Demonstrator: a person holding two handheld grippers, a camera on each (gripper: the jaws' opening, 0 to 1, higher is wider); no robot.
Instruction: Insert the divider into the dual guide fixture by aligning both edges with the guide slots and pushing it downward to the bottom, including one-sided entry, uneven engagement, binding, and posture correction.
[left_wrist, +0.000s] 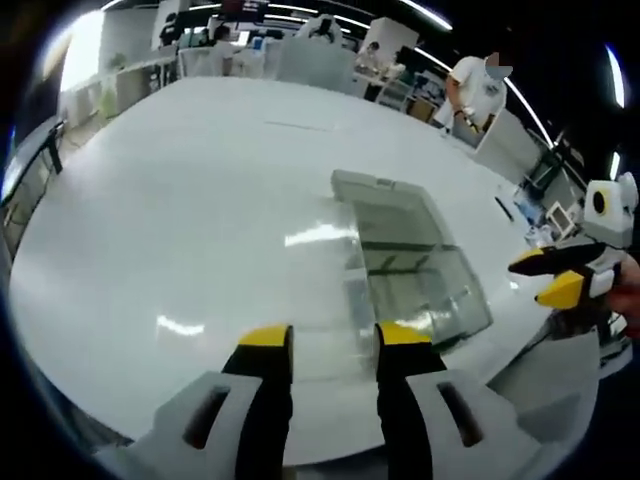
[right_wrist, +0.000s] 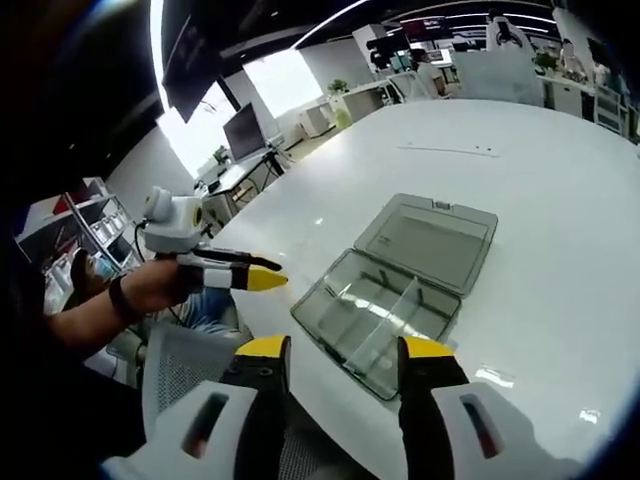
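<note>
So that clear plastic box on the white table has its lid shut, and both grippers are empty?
Not quite: the clear plastic box on the white table has its lid swung open, lying flat behind it, as the right gripper view shows. Both grippers are indeed empty.

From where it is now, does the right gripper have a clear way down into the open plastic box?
Probably yes. The right gripper hangs open just short of the clear box, whose lid lies flat behind it. The left gripper is off to one side.
</note>
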